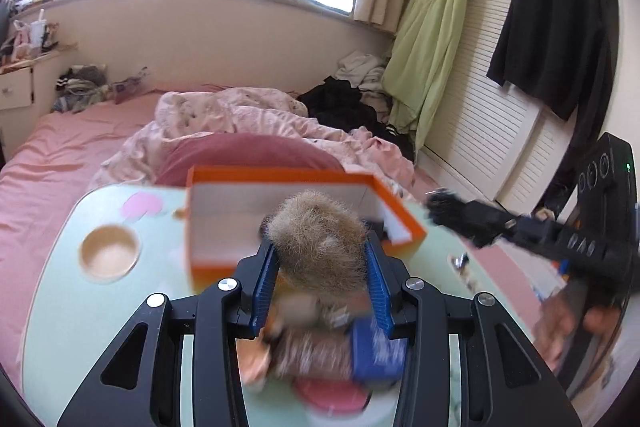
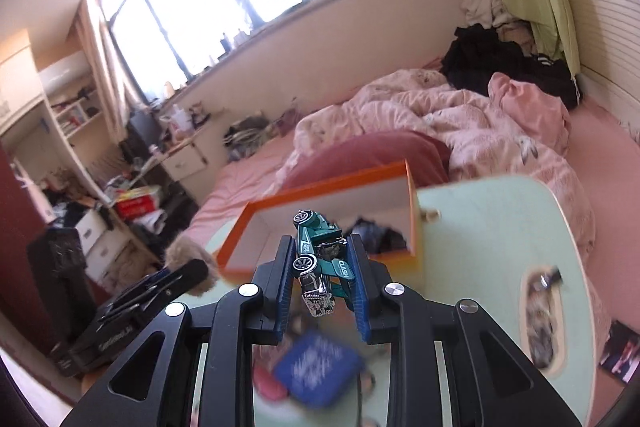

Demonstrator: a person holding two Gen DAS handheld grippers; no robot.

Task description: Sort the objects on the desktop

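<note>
My left gripper (image 1: pixel 320 267) is shut on a furry brown plush toy (image 1: pixel 316 239), held above the pale green table (image 1: pixel 72 307) just in front of the open orange box (image 1: pixel 224 269). My right gripper (image 2: pixel 320 263) is shut on a teal toy car (image 2: pixel 320 255), held in front of the same orange box (image 2: pixel 320 195), which has a white inside. The right gripper also shows in the left wrist view (image 1: pixel 440 205) at the box's right side. The left gripper's plush shows in the right wrist view (image 2: pixel 188 255) at the left.
A blue square packet (image 1: pixel 378 351) (image 2: pixel 318 367) and a pink round thing (image 1: pixel 332 393) lie on the table below the grippers. A small wooden bowl (image 1: pixel 110 253) stands at the left. A small object (image 2: pixel 550 277) lies by a table cut-out. The pink bed (image 1: pixel 60 155) lies behind.
</note>
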